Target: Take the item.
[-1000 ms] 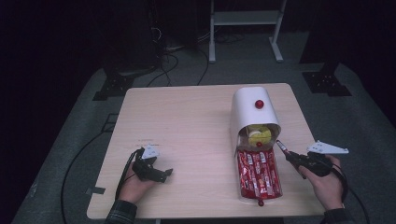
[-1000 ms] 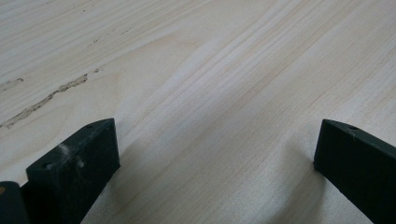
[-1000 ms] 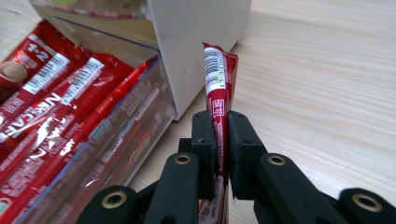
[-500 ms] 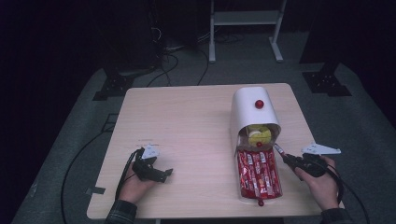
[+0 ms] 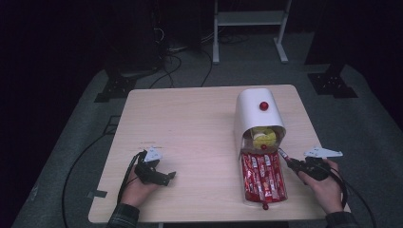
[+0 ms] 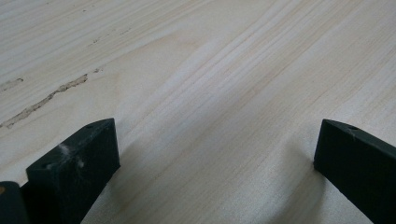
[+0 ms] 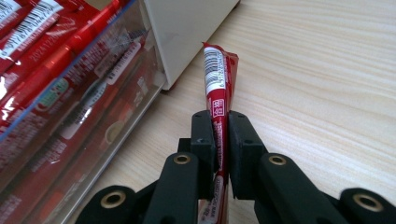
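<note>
Jaws of the right gripper (image 7: 221,126) are pressing together on a red sachet (image 7: 217,93), a slim stick packet with a white barcode panel near its far end. In the right gripper view the two black jaws are clamping the packet's lower middle, so most of its length is sticking out beyond the tips, while its near end is running back between the jaws. The sachet's long axis is lying along the gripper's own line, and its free end is pointing away from the hand toward the white container (image 7: 187,32).

In the high view the right gripper (image 5: 291,163) is sitting near the right edge of the wooden table (image 5: 190,123), with the sachet (image 5: 283,154) angling up and to the left, toward the far-left. Its tip is ending just beside the right wall of the clear drawer (image 5: 263,180), which is pulled out toward the near edge and is holding more red sachets lying lengthwise. Whether the tip is touching that wall I cannot tell.

The left gripper (image 5: 166,176) is resting near the table's near-left part, well apart from the drawer. Its jaws are standing wide apart with bare wood between them and are gripping nothing.
</note>
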Demonstrator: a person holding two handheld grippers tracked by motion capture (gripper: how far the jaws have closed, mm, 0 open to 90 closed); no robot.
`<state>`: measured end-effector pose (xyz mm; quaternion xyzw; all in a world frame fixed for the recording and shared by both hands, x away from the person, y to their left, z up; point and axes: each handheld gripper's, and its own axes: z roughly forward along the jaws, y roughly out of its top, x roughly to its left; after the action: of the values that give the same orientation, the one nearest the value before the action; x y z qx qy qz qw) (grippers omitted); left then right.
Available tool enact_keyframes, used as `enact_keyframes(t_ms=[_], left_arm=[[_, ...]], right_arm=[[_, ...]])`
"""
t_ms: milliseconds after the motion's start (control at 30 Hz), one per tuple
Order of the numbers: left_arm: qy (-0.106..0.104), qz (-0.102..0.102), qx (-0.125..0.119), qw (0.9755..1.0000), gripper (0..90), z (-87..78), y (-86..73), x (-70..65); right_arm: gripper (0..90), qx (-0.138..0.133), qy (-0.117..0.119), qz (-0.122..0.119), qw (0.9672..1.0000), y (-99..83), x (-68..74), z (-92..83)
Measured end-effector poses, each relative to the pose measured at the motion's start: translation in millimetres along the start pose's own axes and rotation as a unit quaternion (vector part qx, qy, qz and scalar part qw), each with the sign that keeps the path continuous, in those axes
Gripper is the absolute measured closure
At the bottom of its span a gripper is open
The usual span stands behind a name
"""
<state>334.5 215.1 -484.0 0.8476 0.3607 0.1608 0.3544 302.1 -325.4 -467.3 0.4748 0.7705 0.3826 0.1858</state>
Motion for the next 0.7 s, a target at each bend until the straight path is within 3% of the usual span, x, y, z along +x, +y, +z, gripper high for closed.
enact_keyframes(t_ms=[700], left_arm=[[0.000, 0.000, 0.000, 1.0000, 0.0, 0.0, 0.0, 0.0]], right_arm=[[79.5, 0.018, -0.002, -0.006, 0.9998, -2.2, 1.7, 6.4]])
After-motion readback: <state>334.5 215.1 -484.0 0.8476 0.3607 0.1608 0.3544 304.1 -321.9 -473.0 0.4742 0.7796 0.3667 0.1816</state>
